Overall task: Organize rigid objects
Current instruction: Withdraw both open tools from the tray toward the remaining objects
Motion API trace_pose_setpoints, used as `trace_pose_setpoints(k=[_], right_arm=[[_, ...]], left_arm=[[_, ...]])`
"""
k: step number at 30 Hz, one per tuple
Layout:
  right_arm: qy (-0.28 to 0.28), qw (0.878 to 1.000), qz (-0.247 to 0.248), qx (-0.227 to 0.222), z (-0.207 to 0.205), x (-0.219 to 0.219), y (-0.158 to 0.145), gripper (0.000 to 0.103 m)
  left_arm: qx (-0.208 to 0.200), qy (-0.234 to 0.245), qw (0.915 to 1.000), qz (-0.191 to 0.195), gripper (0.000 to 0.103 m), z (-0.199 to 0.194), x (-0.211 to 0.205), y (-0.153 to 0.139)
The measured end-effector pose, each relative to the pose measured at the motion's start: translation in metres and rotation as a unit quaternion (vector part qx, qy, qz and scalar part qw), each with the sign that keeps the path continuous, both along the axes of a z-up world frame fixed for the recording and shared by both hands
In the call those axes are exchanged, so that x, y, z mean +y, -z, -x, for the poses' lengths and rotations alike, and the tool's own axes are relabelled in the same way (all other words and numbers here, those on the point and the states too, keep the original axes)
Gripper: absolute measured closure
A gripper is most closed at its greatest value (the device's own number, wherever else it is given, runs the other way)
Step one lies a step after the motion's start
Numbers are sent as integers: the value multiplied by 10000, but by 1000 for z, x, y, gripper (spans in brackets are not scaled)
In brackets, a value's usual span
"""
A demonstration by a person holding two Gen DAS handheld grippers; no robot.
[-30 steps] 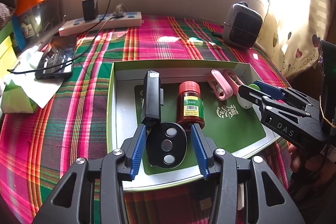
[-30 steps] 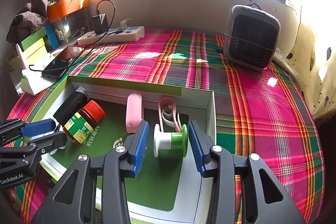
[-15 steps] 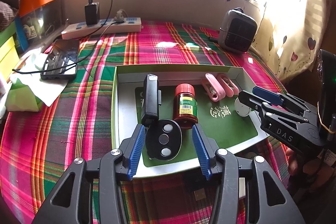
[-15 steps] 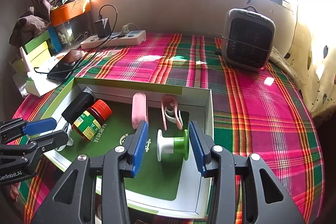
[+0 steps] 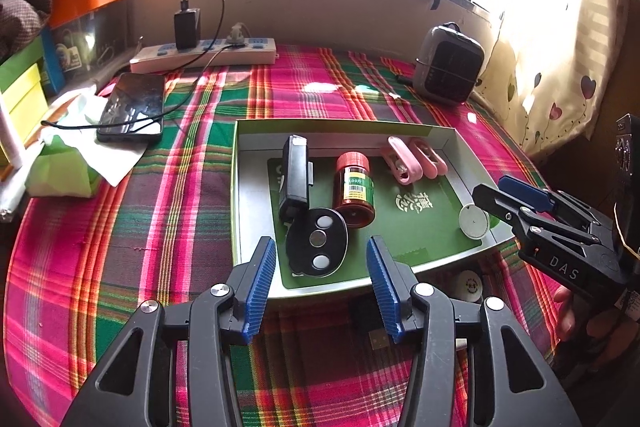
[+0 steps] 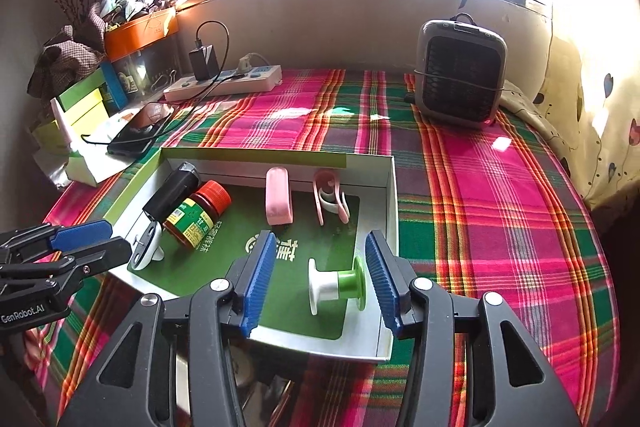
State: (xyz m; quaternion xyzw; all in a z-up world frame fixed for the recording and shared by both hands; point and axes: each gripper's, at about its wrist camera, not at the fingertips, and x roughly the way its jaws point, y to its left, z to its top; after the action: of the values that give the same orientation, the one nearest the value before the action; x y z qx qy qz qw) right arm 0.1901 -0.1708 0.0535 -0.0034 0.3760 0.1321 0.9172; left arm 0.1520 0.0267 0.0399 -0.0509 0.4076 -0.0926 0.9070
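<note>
A shallow box (image 5: 256, 131) (image 6: 390, 195) with a green liner lies on the plaid cloth. In it lie a black oval device (image 5: 317, 242), a black bar (image 5: 295, 175) (image 6: 172, 191), a red-capped bottle (image 5: 353, 187) (image 6: 198, 213), two pink clips (image 5: 412, 163) (image 6: 279, 201) and a white-and-green spool (image 6: 336, 285) (image 5: 474, 221). My left gripper (image 5: 322, 287) is open and empty, just short of the oval device. My right gripper (image 6: 320, 283) is open and empty, its fingers either side of the spool but drawn back from it.
A phone (image 5: 132, 111) on its charging cable and a white power strip (image 5: 204, 53) lie at the back left. A grey heater (image 6: 460, 83) stands at the back right. Tissue packs and boxes (image 5: 60, 163) crowd the left edge. Small items lie under the box's near edge (image 5: 468, 285).
Both grippers have pulled back and up from the box, open throughout. The oval device and the spool stay where they lay.
</note>
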Motion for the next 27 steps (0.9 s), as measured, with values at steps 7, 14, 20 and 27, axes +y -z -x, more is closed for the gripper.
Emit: trace_pose_setpoints(k=[7, 14, 20, 27], right_arm=[[25, 9999, -98, 7, 22, -7, -3, 53], [73, 9998, -137, 126, 47, -12, 1, 53], [155, 9994, -157, 276, 64, -13, 6, 53], [173, 9985, -169, 488, 81, -9, 15, 53]], left_arm=[[-59, -91, 9999, 97, 56, 17, 12, -3], [-118, -158, 9996, 190, 56, 30, 23, -7], [-163, -198, 9992, 292, 56, 43, 31, -9], [-121, -205, 9990, 384, 56, 55, 37, -3]])
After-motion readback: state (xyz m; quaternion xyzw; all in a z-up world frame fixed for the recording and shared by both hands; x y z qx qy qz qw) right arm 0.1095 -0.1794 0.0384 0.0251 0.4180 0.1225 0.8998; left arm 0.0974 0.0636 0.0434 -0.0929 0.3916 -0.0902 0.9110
